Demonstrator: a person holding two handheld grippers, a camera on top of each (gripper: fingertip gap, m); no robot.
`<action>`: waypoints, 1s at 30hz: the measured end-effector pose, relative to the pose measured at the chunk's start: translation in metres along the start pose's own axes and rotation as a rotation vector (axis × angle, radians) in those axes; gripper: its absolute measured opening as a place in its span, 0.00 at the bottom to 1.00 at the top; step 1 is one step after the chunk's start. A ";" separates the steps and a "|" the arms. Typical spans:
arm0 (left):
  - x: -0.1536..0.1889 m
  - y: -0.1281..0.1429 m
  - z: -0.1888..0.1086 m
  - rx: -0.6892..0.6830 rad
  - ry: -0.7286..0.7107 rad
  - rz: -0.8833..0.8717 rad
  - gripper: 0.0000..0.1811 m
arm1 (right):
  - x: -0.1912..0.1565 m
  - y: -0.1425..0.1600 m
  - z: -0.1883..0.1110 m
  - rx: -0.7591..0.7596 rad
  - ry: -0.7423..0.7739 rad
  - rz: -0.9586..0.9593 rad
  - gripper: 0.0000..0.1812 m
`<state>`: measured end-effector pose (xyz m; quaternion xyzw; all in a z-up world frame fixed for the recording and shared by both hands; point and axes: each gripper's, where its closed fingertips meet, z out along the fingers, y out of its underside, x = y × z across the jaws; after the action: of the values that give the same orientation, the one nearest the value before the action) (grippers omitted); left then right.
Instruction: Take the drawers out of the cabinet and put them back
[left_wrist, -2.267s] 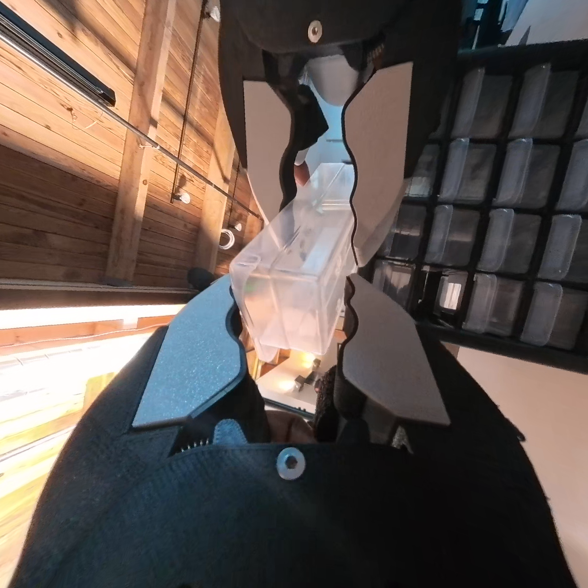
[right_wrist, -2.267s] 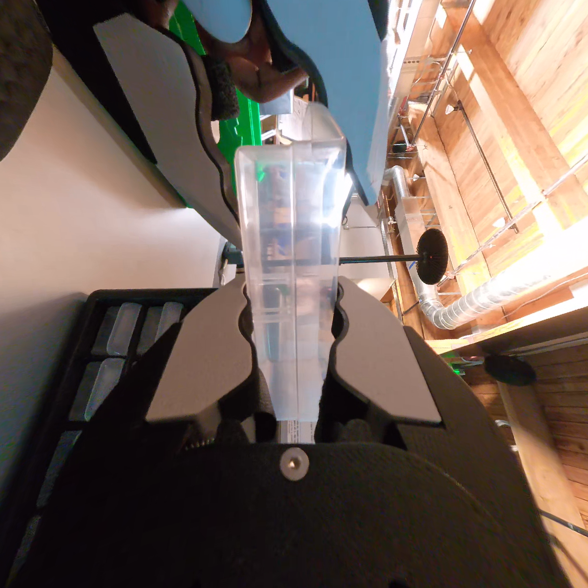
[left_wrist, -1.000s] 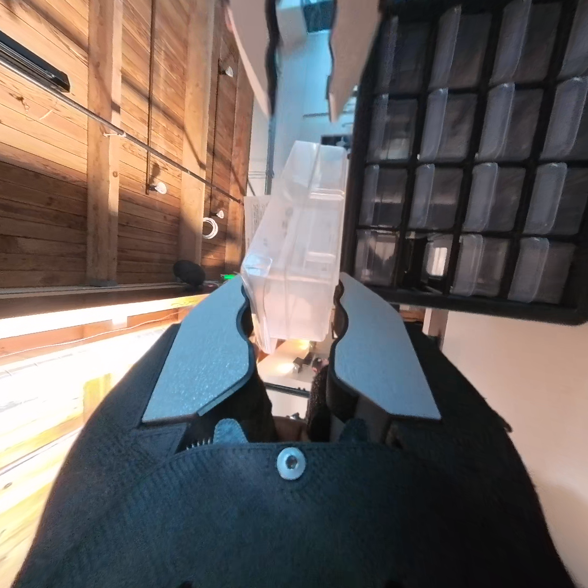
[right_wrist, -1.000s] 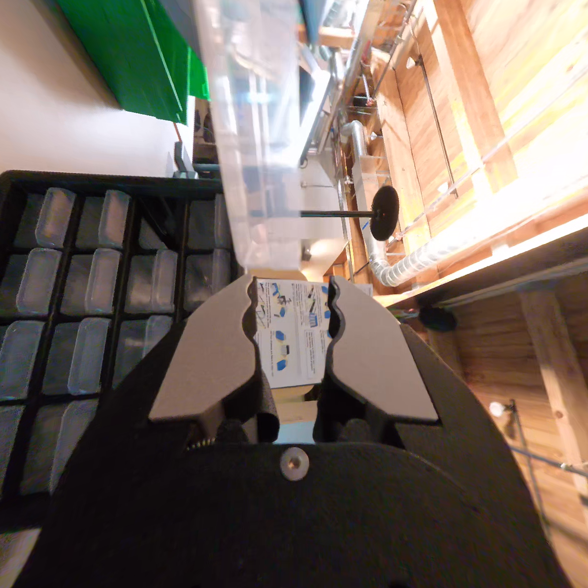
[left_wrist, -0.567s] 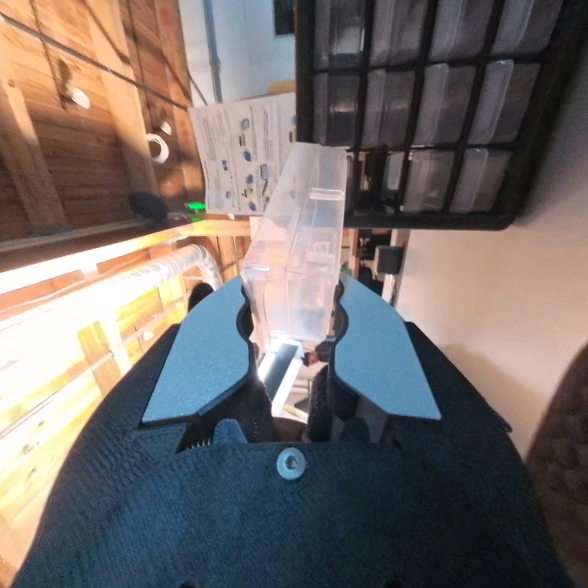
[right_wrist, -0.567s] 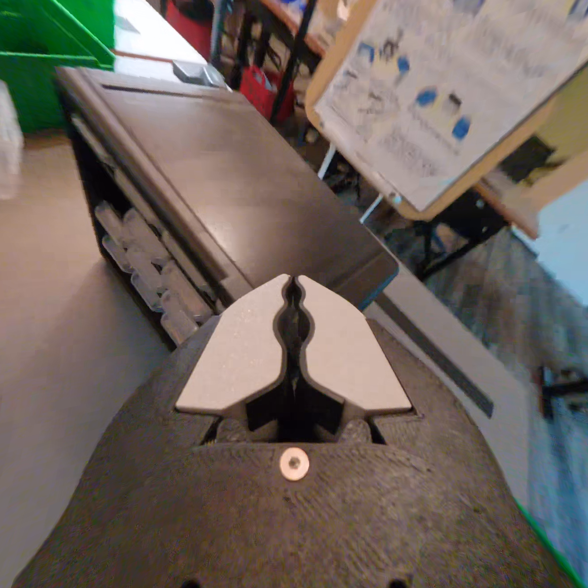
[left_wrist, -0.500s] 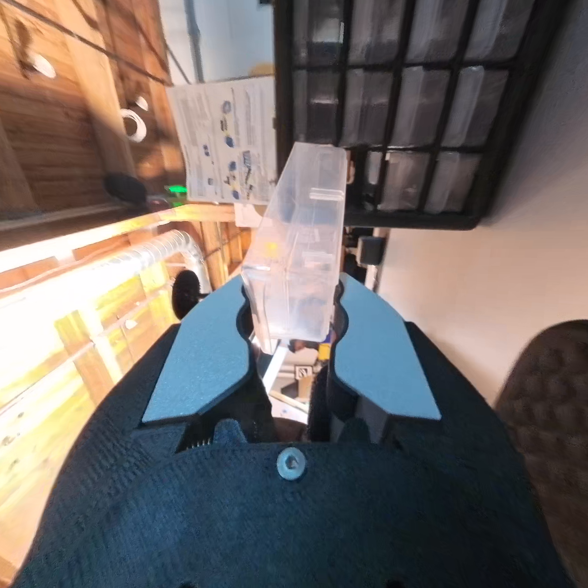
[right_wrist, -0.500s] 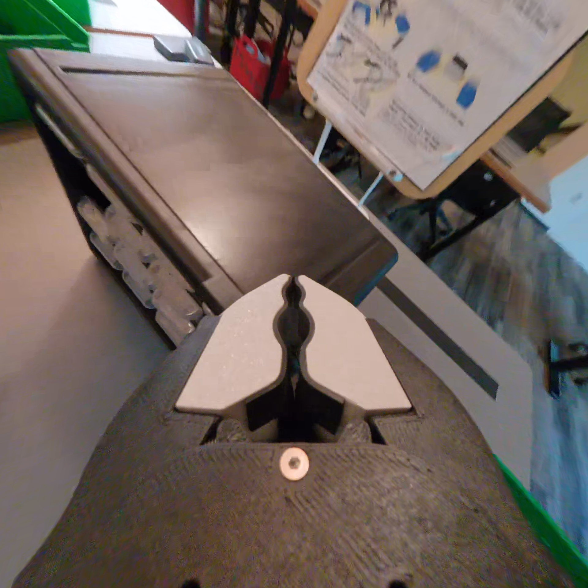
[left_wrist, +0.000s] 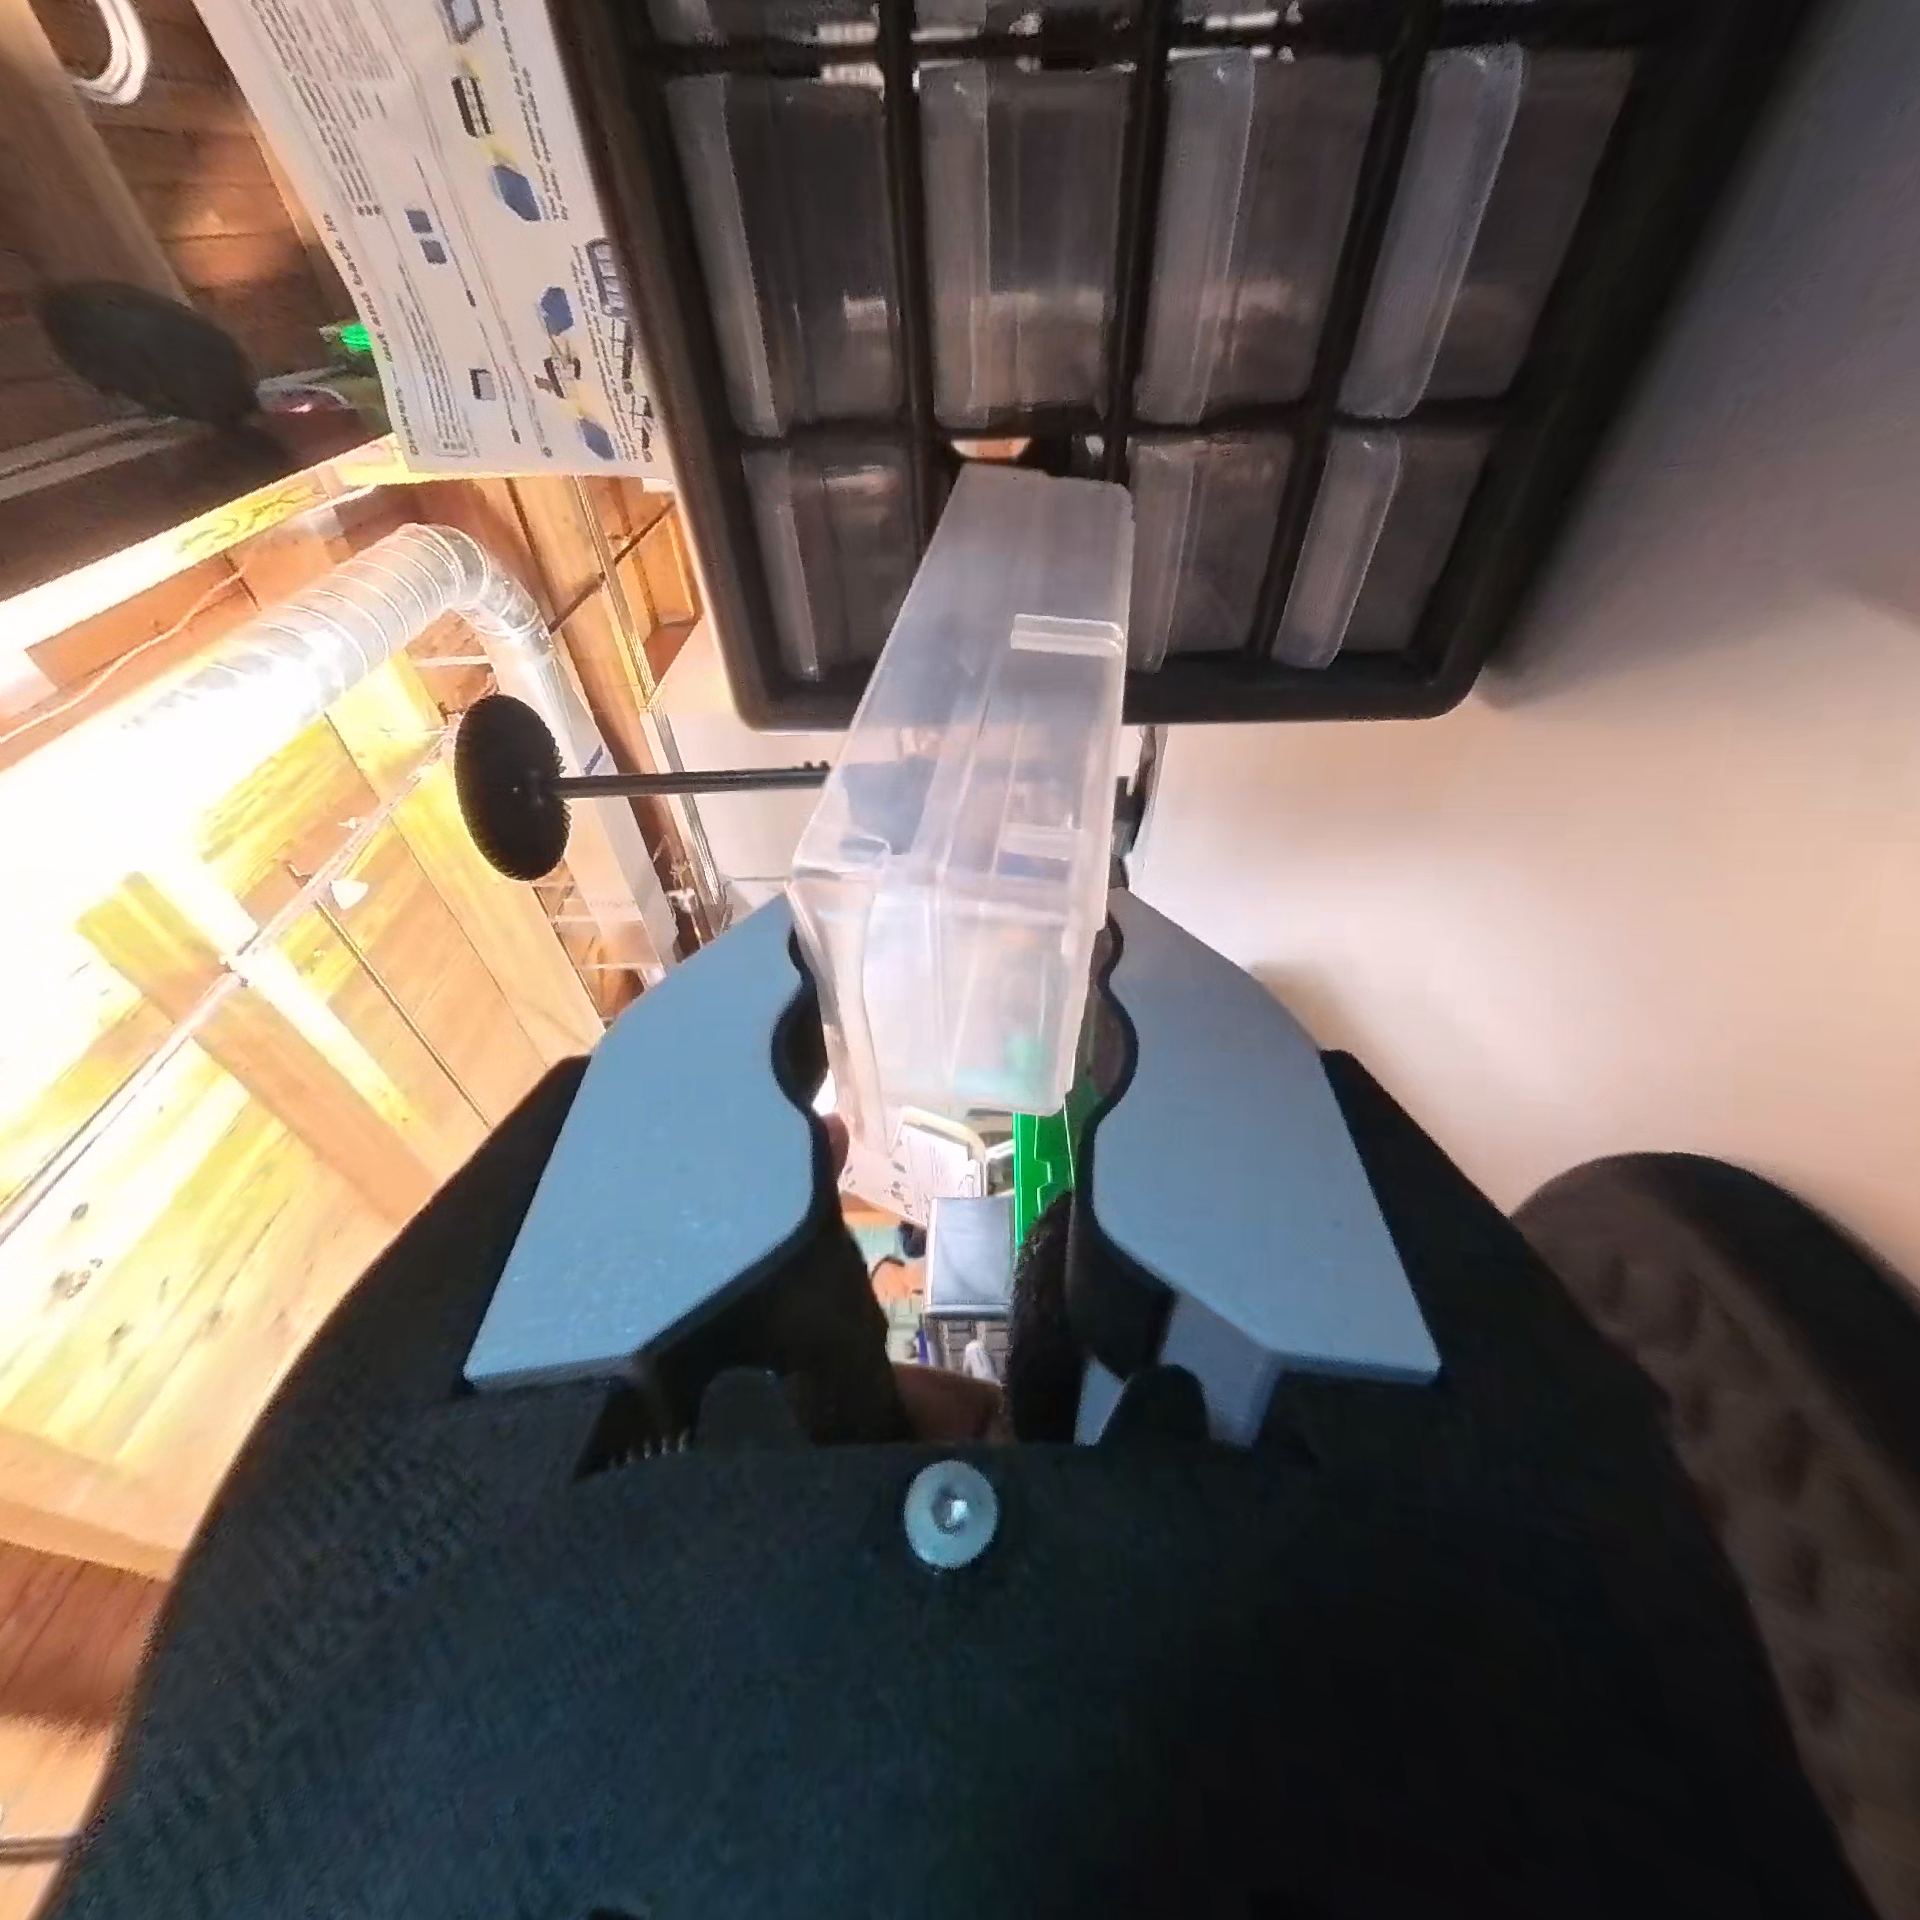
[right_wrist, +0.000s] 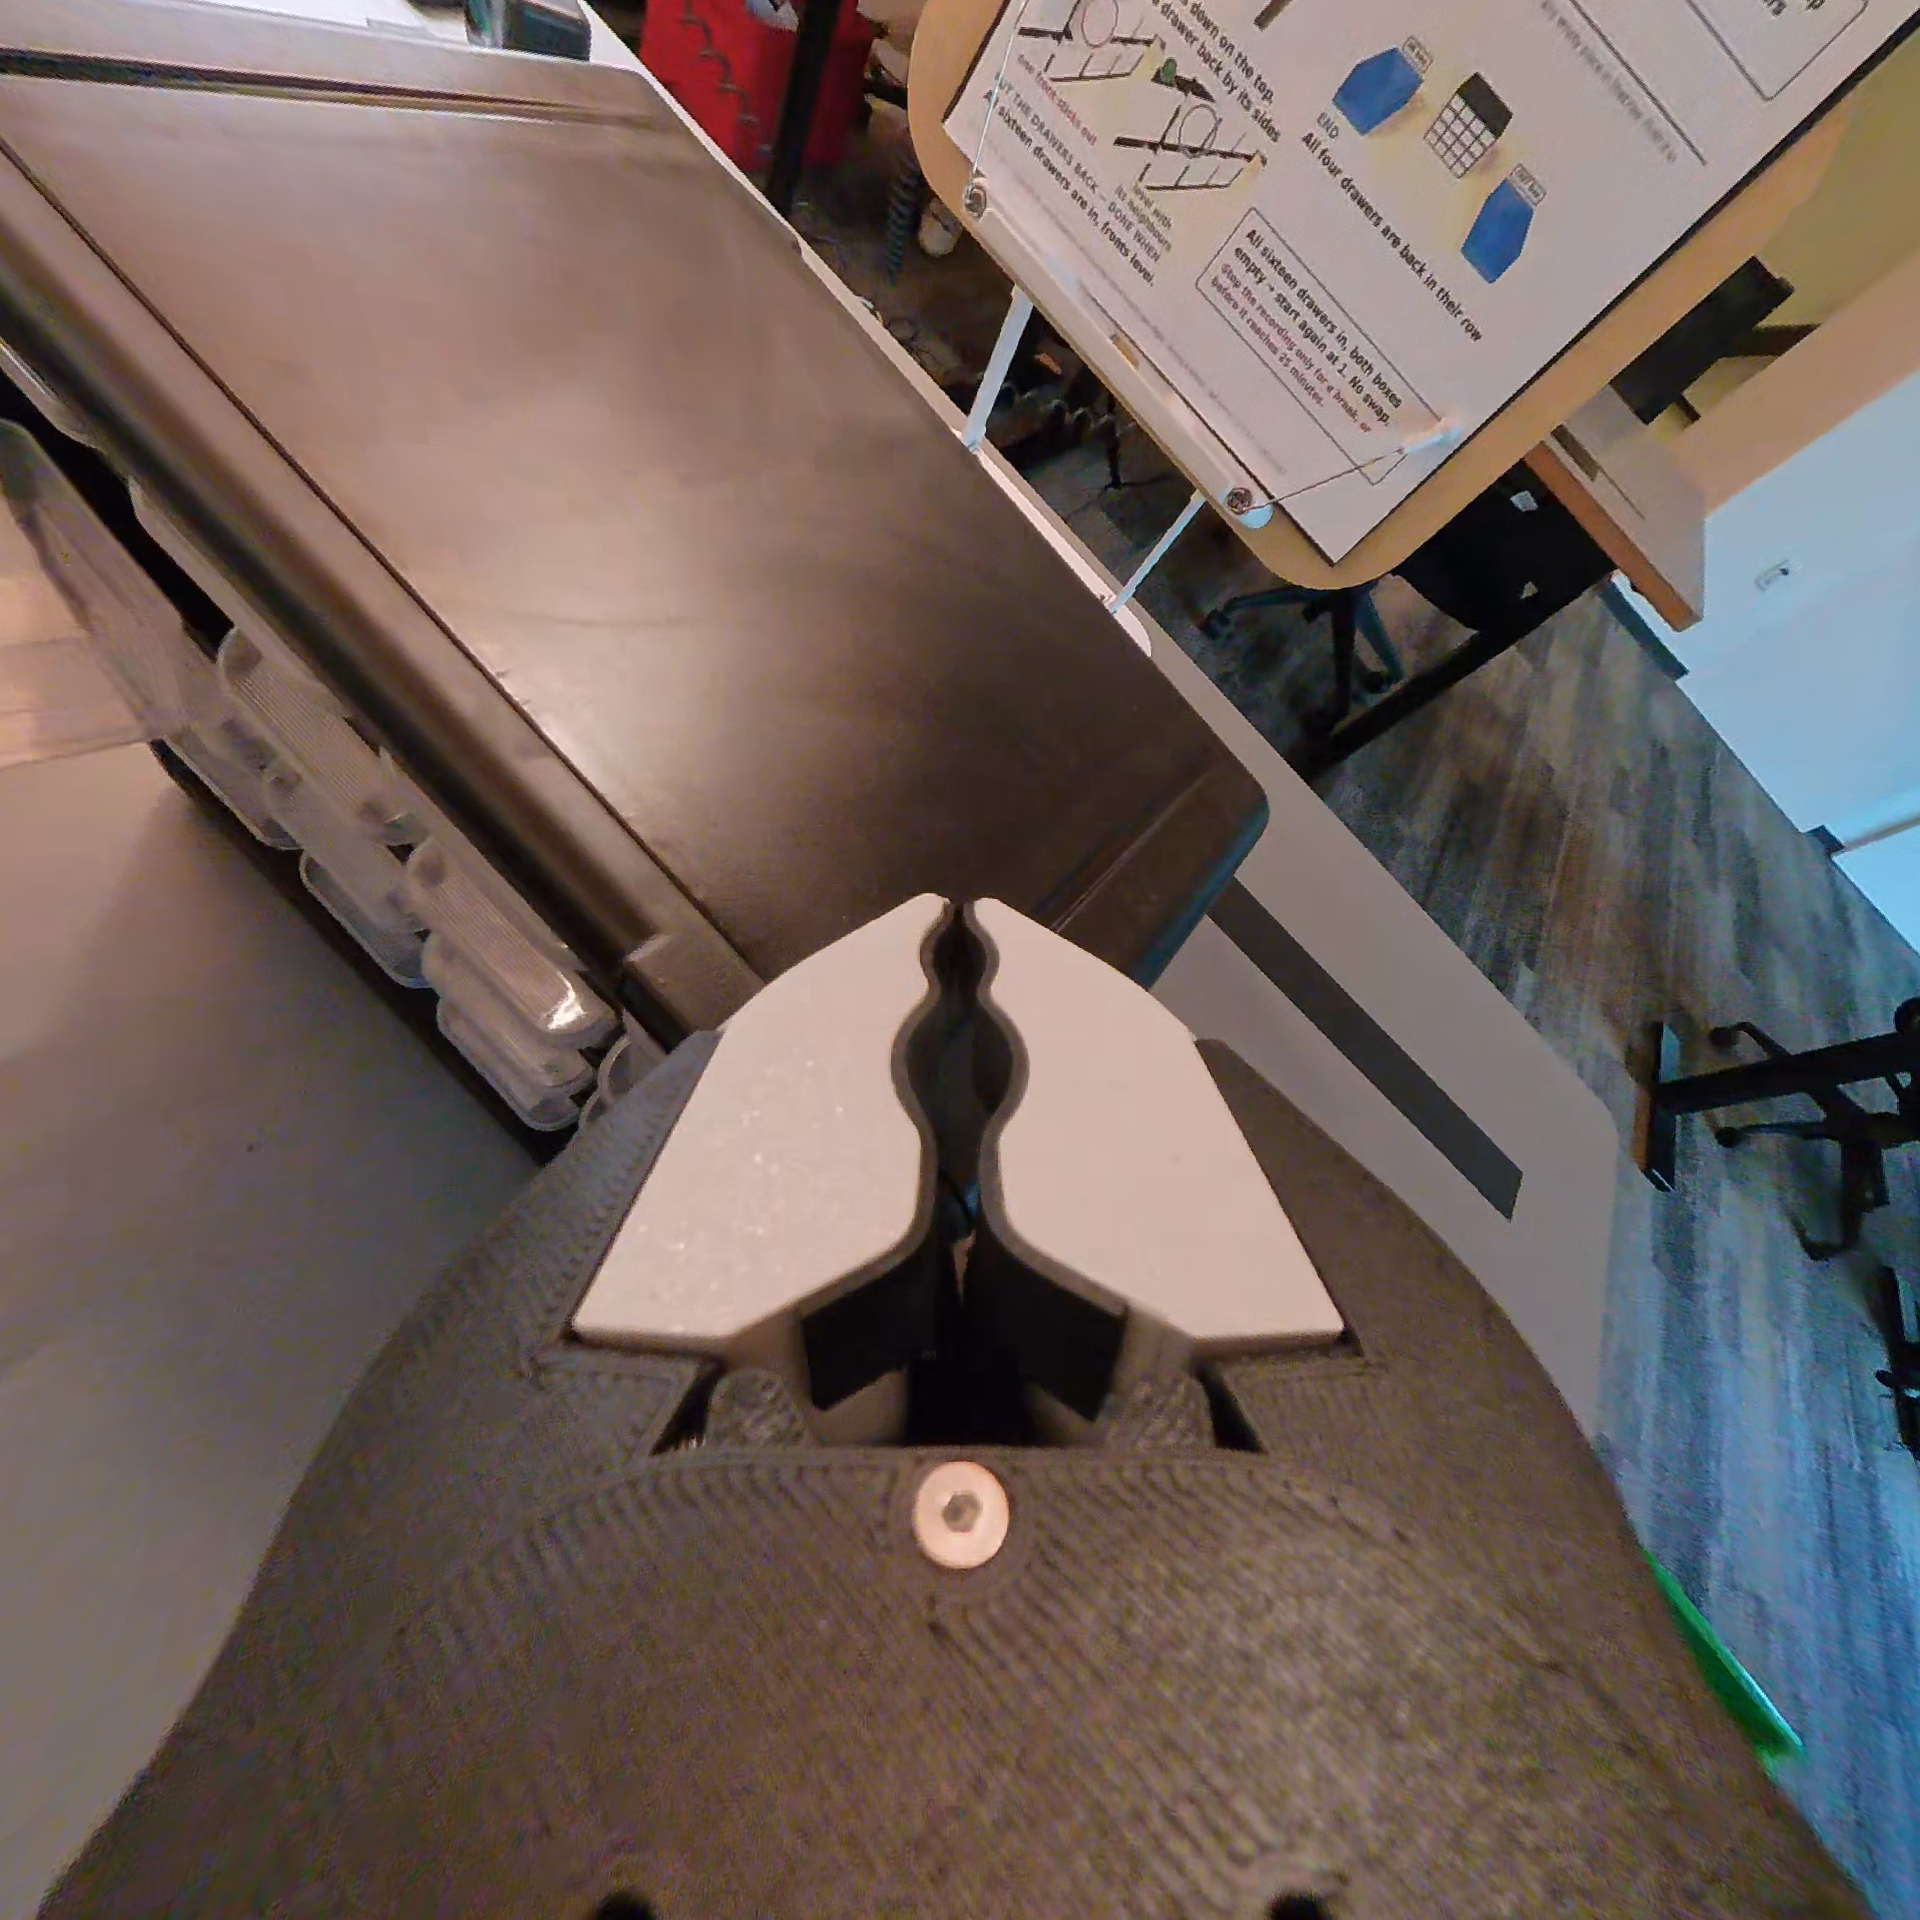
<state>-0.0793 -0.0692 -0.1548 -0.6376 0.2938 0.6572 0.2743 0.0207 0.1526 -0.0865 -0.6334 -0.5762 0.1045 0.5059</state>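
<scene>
The left claw (left_wrist: 951, 940) pinches a clear plastic drawer (left_wrist: 961, 831) by its near end, one finger pressed on each long side, so the drawer sticks straight out ahead like a key aimed at a lock. That hold makes sense for putting it back: the far end points at the one empty slot (left_wrist: 1023, 452) in the black cabinet (left_wrist: 1288, 696), in the row nearest the cabinet's edge, with closed drawers on both sides of it. The far end looks to be at the mouth of that slot or just short of it; whether it has entered I cannot tell. To the left of the cabinet a printed sheet (left_wrist: 447, 229) hangs on a board. The right claw (right_wrist: 958, 914) holds nothing, its fingers pressed together with only a thin wavy gap between them, and it hangs beside the cabinet's dark flat side panel (right_wrist: 665, 520), apart from it, probably parked clear of the drawer fronts (right_wrist: 416, 914) so the left claw can slide the drawer home unhindered.
</scene>
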 end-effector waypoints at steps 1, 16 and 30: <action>0.000 -0.001 0.002 -0.007 0.005 0.004 0.27 | 0.000 0.000 0.000 0.002 -0.001 0.001 0.00; 0.001 -0.017 0.027 -0.048 -0.042 -0.004 0.26 | 0.000 -0.001 0.000 0.020 0.016 -0.011 0.00; 0.013 -0.030 0.051 0.050 -0.077 0.037 0.26 | 0.000 -0.001 0.001 0.041 0.026 -0.008 0.00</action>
<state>-0.0921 -0.0117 -0.1685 -0.5991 0.3110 0.6789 0.2889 0.0192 0.1526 -0.0858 -0.6218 -0.5698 0.1060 0.5268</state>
